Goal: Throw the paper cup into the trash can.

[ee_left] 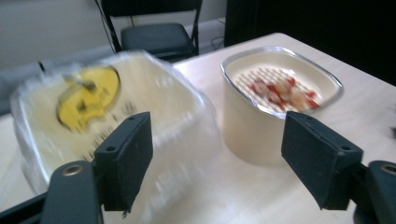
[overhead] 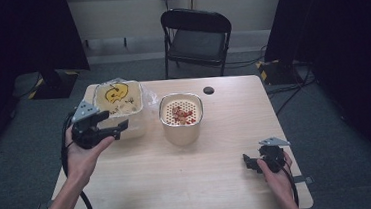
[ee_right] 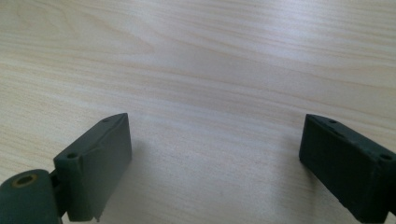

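Observation:
A cream tub (overhead: 181, 119) (ee_left: 275, 105) with a metal rim and a perforated insert holds several red and pale pieces at the table's middle. Left of it sits a clear plastic bag (overhead: 119, 105) (ee_left: 112, 121) of pale contents with a yellow print. My left gripper (overhead: 117, 129) (ee_left: 217, 161) is open, held just in front of the bag's near side with nothing between its jaws. My right gripper (overhead: 248, 162) (ee_right: 212, 163) is open low over bare wood near the table's front right.
The light wooden table (overhead: 179, 180) has a small dark round disc (overhead: 208, 90) near its far edge. A black folding chair (overhead: 196, 38) (ee_left: 156, 35) stands behind the table. Dark curtains flank both sides, with cables on the grey floor.

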Available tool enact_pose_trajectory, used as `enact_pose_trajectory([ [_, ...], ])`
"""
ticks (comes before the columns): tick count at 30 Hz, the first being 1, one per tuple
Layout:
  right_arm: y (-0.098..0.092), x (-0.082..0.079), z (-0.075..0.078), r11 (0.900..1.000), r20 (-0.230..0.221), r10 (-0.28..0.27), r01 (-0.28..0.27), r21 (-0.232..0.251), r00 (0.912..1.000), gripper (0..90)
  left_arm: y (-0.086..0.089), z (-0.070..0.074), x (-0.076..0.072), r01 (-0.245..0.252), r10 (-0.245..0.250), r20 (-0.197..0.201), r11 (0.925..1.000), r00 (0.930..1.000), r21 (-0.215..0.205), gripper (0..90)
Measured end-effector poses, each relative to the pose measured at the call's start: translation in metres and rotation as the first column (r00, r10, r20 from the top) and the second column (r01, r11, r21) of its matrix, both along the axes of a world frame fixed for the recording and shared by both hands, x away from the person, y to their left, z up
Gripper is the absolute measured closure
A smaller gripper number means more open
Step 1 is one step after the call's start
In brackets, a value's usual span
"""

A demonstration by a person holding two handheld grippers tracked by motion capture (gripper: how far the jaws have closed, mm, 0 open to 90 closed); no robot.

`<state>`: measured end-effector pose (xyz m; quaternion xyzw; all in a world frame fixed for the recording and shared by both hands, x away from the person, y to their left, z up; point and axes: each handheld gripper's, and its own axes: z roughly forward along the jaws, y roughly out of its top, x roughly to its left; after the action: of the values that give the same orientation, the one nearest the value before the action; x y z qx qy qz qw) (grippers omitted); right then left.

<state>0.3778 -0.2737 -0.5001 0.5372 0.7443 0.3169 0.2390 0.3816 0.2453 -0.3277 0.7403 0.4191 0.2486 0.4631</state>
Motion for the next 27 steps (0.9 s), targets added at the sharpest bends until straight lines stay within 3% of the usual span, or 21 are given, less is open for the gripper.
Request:
enact_pose_trajectory([
  [1, 0.000, 0.000, 0.000, 1.000, 0.000, 0.000, 0.000, 0.000, 1.0000, 8.4, 0.002, -0.009, -0.012, 0.002, -0.002, 0.005, 1.0000, 1.0000, 0.002, 23.0],
  [4, 0.000, 0.000, 0.000, 1.000, 0.000, 0.000, 0.000, 0.000, 1.0000, 8.5, 0.003, -0.021, -0.023, -0.002, 0.001, 0.002, 0.9997, 1.0000, 0.025, 22.2],
  [5, 0.000, 0.000, 0.000, 1.000, 0.000, 0.000, 0.000, 0.000, 1.0000, 8.5, 0.003, -0.034, -0.033, 0.007, -0.006, -0.017, 0.9990, 0.9998, 0.044, 18.9],
  [7, 0.000, 0.000, 0.000, 1.000, 0.000, 0.000, 0.000, -0.001, 1.0000, 8.4, 0.003, -0.047, -0.041, 0.014, -0.013, -0.038, 0.9991, 0.9992, 0.041, 18.8],
  [10, 0.000, 0.000, 0.000, 1.000, 0.000, 0.000, 0.000, 0.000, 1.0000, 8.4, 0.000, -0.058, -0.045, 0.019, -0.015, -0.051, 0.9979, 0.9986, 0.062, 18.8],
  [12, 0.000, 0.000, 0.000, 1.000, 0.000, 0.000, 0.000, 0.000, 1.0000, 8.5, -0.002, -0.081, -0.053, 0.006, 0.003, -0.083, 0.9945, 0.9965, 0.105, 19.3],
  [14, 0.000, 0.000, 0.000, 1.000, 0.000, 0.000, 0.000, 0.000, 1.0000, 8.5, -0.001, -0.096, -0.054, 0.000, 0.009, -0.114, 0.9971, 0.9934, 0.076, 19.5],
  [18, 0.000, 0.000, 0.000, 1.000, 0.000, 0.000, 0.000, 0.000, 1.0000, 8.4, 0.000, -0.116, -0.055, -0.031, 0.045, -0.150, 0.9952, 0.9876, 0.092, 19.5],
  [20, 0.000, 0.000, 0.000, 1.000, 0.000, 0.000, 0.000, 0.000, 1.0000, 8.4, 0.001, -0.120, -0.054, -0.038, 0.053, -0.155, 0.9944, 0.9866, 0.099, 19.5],
  [21, 0.000, 0.000, 0.000, 1.000, 0.000, 0.000, 0.000, 0.000, 1.0000, 8.4, 0.003, -0.127, -0.052, -0.042, 0.064, -0.192, 0.9923, 0.9793, 0.116, 19.4],
  [22, 0.000, 0.000, 0.000, 1.000, 0.000, 0.000, 0.000, 0.000, 1.0000, 8.4, 0.003, -0.127, -0.052, -0.042, 0.064, -0.192, 0.9923, 0.9793, 0.116, 19.4],
  [23, 0.000, 0.000, 0.000, 1.000, 0.000, 0.000, 0.000, 0.000, 1.0000, 8.5, 0.003, -0.134, -0.050, -0.053, 0.087, -0.233, 0.9877, 0.9685, 0.147, 19.4],
  [27, 0.000, 0.000, 0.000, 1.000, 0.000, 0.000, 0.000, -0.001, 1.0000, 8.5, 0.008, -0.152, -0.050, -0.071, 0.108, -0.265, 0.9867, 0.9582, 0.146, 18.7],
])
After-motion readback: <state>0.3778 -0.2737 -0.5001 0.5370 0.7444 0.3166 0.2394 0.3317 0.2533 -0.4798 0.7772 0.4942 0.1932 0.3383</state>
